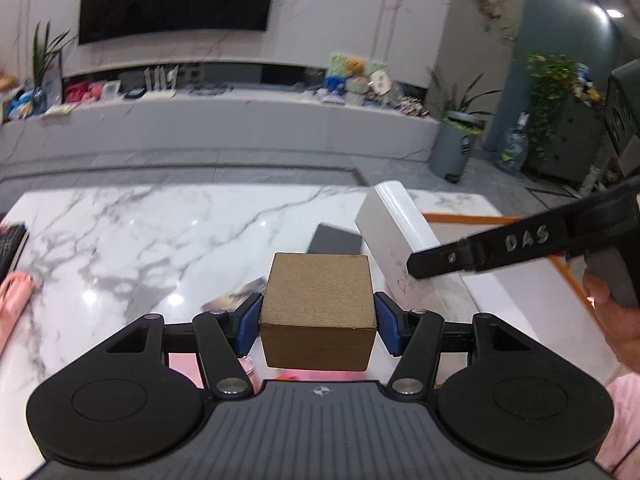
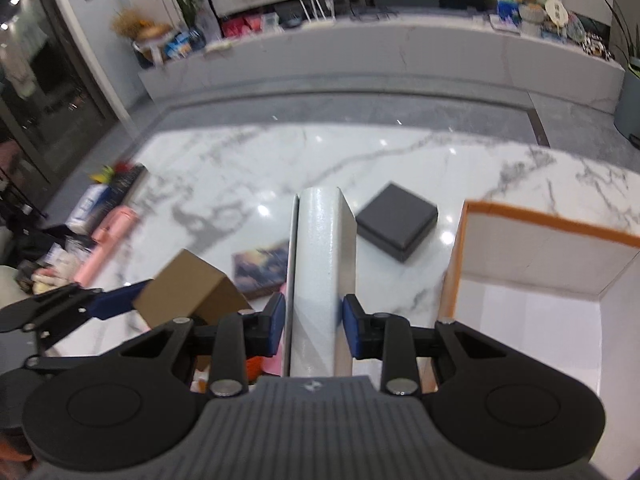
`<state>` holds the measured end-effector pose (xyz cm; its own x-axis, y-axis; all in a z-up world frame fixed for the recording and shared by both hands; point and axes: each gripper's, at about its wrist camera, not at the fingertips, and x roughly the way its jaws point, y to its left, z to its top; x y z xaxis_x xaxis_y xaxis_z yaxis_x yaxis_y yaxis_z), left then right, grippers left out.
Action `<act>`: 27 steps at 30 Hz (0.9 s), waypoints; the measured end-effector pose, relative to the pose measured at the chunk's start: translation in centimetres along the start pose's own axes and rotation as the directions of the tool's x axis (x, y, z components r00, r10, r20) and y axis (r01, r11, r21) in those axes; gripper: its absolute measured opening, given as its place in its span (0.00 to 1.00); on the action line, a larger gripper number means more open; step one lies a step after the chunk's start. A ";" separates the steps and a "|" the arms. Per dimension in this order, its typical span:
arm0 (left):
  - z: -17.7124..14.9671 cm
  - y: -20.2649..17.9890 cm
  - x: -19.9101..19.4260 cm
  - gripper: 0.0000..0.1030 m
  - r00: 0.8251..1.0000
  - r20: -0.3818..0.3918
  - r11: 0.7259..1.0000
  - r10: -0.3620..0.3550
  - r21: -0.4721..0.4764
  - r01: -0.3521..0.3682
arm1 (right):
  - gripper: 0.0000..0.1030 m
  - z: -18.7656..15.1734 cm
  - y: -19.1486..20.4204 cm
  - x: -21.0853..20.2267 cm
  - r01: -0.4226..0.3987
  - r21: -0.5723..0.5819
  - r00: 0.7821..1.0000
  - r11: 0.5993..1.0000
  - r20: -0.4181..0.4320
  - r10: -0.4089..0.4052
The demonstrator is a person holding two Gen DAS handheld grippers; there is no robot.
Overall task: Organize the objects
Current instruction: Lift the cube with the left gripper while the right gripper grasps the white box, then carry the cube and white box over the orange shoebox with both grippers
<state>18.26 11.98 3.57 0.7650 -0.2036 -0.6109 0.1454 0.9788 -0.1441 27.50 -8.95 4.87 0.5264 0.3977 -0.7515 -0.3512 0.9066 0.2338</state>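
My left gripper (image 1: 318, 318) is shut on a brown cardboard box (image 1: 318, 300), its blue pads pressing both sides, and holds it above the marble table (image 1: 140, 240). My right gripper (image 2: 314, 320) is shut on a tall, narrow white box (image 2: 324, 264), held upright above the table. In the left wrist view the white box (image 1: 394, 236) hangs to the right with a black finger (image 1: 440, 260) across it. In the right wrist view the brown box (image 2: 188, 292) is low on the left, with a blue pad (image 2: 116, 302) on its side. A dark grey box (image 2: 394, 226) lies on the table.
A white bin with an orange rim (image 2: 548, 222) stands at the right of the table. A picture card (image 2: 260, 266) lies near the middle. A pink bottle (image 2: 108, 244) and several small items sit at the left edge. A person's hand (image 1: 612, 320) holds the right gripper's handle.
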 end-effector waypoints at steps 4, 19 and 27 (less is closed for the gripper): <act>1.0 -2.6 -1.4 0.66 0.998 0.019 0.997 -0.058 0.054 0.057 | 0.32 0.4 -1.3 -4.3 -0.006 -0.007 0.999 1.000 0.040 0.006; 0.3 -13.1 0.9 0.66 0.967 -0.074 0.899 -0.243 0.356 0.254 | 0.32 -1.9 -8.3 -10.0 0.001 -0.373 0.980 0.928 -0.183 -0.074; -0.1 -13.5 2.6 0.66 0.964 -0.124 0.875 -0.234 0.406 0.265 | 0.32 -4.6 -9.9 -7.1 -0.168 -0.577 0.934 0.799 -0.353 -0.058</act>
<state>18.23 -1.79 3.85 0.6259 -0.4281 -0.6519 0.5844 0.8109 0.0285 23.67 -21.41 5.04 0.2388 0.2688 -0.9331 -0.8164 0.5759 -0.0430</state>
